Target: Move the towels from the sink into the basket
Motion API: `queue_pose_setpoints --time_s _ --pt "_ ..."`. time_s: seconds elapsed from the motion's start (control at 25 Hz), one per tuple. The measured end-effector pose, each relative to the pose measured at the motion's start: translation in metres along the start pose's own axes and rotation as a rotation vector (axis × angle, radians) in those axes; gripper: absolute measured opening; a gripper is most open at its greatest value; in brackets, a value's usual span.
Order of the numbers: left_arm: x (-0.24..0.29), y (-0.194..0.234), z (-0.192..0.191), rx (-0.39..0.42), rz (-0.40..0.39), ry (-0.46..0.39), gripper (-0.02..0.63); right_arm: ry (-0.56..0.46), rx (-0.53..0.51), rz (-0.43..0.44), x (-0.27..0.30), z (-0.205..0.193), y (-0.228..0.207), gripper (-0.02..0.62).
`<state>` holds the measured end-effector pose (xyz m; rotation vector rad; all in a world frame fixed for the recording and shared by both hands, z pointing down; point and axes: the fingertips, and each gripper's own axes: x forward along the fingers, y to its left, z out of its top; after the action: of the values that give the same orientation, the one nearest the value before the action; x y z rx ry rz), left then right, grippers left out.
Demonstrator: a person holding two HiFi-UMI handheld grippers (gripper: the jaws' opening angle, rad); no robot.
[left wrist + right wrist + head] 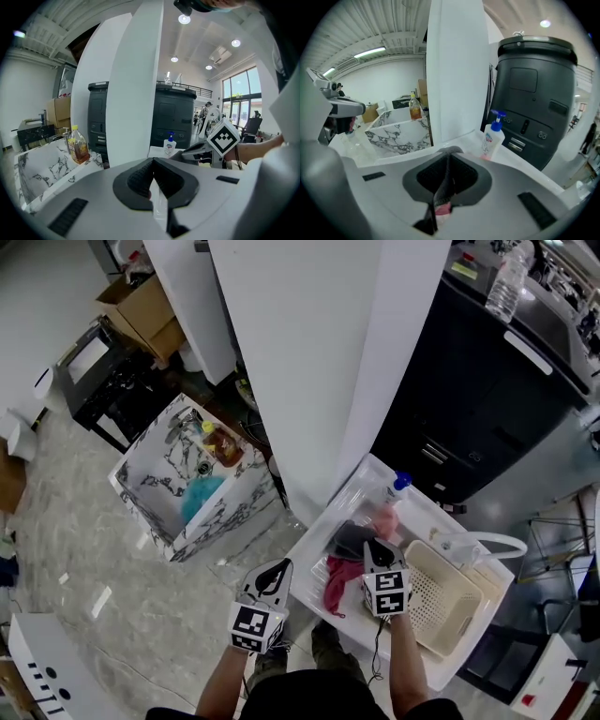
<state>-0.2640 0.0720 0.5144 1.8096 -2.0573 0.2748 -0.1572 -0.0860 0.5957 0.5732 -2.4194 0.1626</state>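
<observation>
Right gripper (448,164), fingers clamped on dark grey towel (349,538): lift clear of white sink (305,577) before crossing to cream perforated basket (442,604). Left gripper (153,164) closed, empty.

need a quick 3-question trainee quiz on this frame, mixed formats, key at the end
1. True or false: the left gripper is shut with nothing in it.
2. Multiple choice: the fingers of the right gripper are shut on
A) a dark grey towel
B) a soap bottle
C) a faucet
3. Fill in: in the head view, the perforated cream plastic basket lies to the ___ of the red towel.

Key: 1 true; 2 A; 3 right.
</observation>
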Motion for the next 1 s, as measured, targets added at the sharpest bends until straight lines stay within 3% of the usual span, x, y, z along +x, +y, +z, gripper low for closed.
queue_pose_setpoints --time_s 0.56,1.0 --pt "-0.035 -0.031 0.040 0.083 -0.097 -0.113 0.006 -0.220 -0.006 -0.151 -0.103 0.055 -0.006 0.046" --pt "-0.044 -0.061 0.059 0.142 -0.212 -0.160 0.006 -0.357 0.021 -0.344 -0.197 0.069 -0.021 0.046"
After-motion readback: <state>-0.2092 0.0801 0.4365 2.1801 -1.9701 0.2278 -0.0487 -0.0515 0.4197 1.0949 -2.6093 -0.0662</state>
